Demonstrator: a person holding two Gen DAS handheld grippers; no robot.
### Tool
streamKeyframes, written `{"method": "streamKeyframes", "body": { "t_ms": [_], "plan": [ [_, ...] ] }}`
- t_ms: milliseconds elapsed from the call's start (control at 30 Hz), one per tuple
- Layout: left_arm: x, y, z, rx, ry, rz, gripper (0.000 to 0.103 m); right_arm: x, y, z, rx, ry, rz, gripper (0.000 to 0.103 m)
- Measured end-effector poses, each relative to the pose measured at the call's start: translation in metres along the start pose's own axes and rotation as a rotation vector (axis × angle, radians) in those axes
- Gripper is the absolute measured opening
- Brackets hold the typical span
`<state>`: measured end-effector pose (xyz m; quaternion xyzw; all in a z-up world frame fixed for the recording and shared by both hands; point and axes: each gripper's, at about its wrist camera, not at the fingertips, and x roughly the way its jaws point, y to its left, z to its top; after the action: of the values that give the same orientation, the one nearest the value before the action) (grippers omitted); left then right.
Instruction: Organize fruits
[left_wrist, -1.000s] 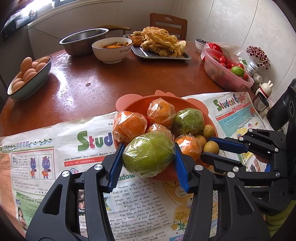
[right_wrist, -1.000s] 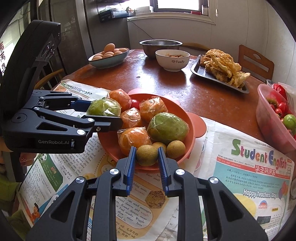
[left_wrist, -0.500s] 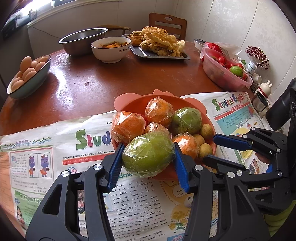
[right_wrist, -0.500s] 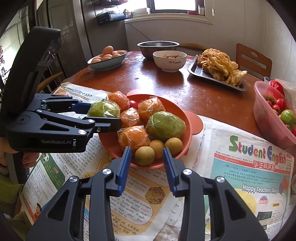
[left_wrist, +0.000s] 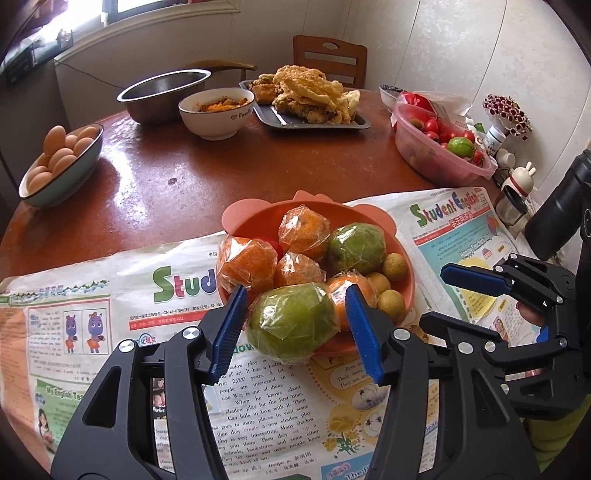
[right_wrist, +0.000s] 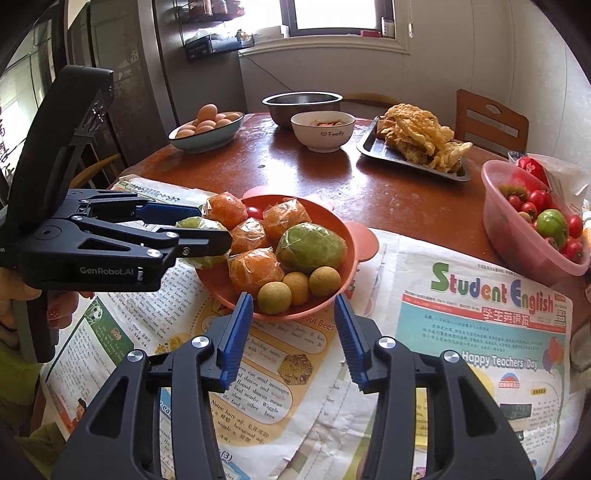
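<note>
The left gripper (left_wrist: 293, 325), black with blue ribbed fingers, is pinching a large green citrus fruit wrapped in clear plastic film (left_wrist: 291, 321). The fingers sit on opposite sides of the fruit's widest part, probably because the film is slippery and a centred grip keeps it from sliding out. The fruit hangs at the near rim of a round orange plastic bowl with small ear-shaped handles (left_wrist: 402, 254), over the edge where bowl meets paper. Whether it touches the rim cannot be told.

The right gripper (right_wrist: 293, 332), of the same make, has its fingers spread apart with nothing between them. It hovers just in front of the bowl's near edge, pointed at three small round tan fruits (right_wrist: 299, 288) that lie in a row against the rim, which suggests they are its concern.

Inside the bowl lie four orange citrus fruits in clear film (right_wrist: 255, 271), a second wrapped green citrus (right_wrist: 310, 247) and one small red tomato (right_wrist: 254, 212) tucked between the oranges. The fruit is heaped, so anything placed at the edge could roll.

The bowl stands on spread newspaper headed "Student English" (right_wrist: 491, 295), which probably protects the round reddish-brown wooden table (right_wrist: 332, 177). Well apart, to the right, a pink translucent tub of cherry tomatoes (right_wrist: 517, 229) stands on the table.
</note>
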<state>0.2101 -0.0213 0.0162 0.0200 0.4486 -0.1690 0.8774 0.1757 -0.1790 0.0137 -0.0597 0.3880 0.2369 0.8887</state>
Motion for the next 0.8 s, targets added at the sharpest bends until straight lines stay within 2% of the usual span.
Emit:
{"method": "streamKeyframes", "body": {
  "t_ms": [167,267,333,433,567,700,800],
  "plan": [
    [-0.018,-0.005,-0.001,0.001,-0.033,0.012,0.054,-0.015,0.001,0.000,0.008,-0.029,-0.009,0.057],
    [-0.029,-0.007,-0.004,-0.004,-0.053,0.021,0.060,-0.026,0.003,-0.001,0.015,-0.051,-0.015,0.068],
    [-0.039,-0.008,-0.008,-0.007,-0.068,0.030,0.068,-0.034,0.003,-0.002,0.025,-0.067,-0.024,0.082],
    [-0.050,-0.010,-0.013,-0.012,-0.087,0.040,0.072,-0.046,0.003,-0.004,0.041,-0.092,-0.042,0.090],
    [-0.067,-0.012,-0.022,-0.017,-0.114,0.059,0.079,-0.059,0.003,-0.006,0.061,-0.119,-0.074,0.094],
    [-0.081,-0.013,-0.032,-0.032,-0.136,0.089,0.092,-0.073,0.005,-0.010,0.070,-0.139,-0.095,0.098],
    [-0.091,-0.015,-0.043,-0.044,-0.149,0.109,0.093,-0.083,0.009,-0.016,0.071,-0.150,-0.107,0.099]
  ]
}}
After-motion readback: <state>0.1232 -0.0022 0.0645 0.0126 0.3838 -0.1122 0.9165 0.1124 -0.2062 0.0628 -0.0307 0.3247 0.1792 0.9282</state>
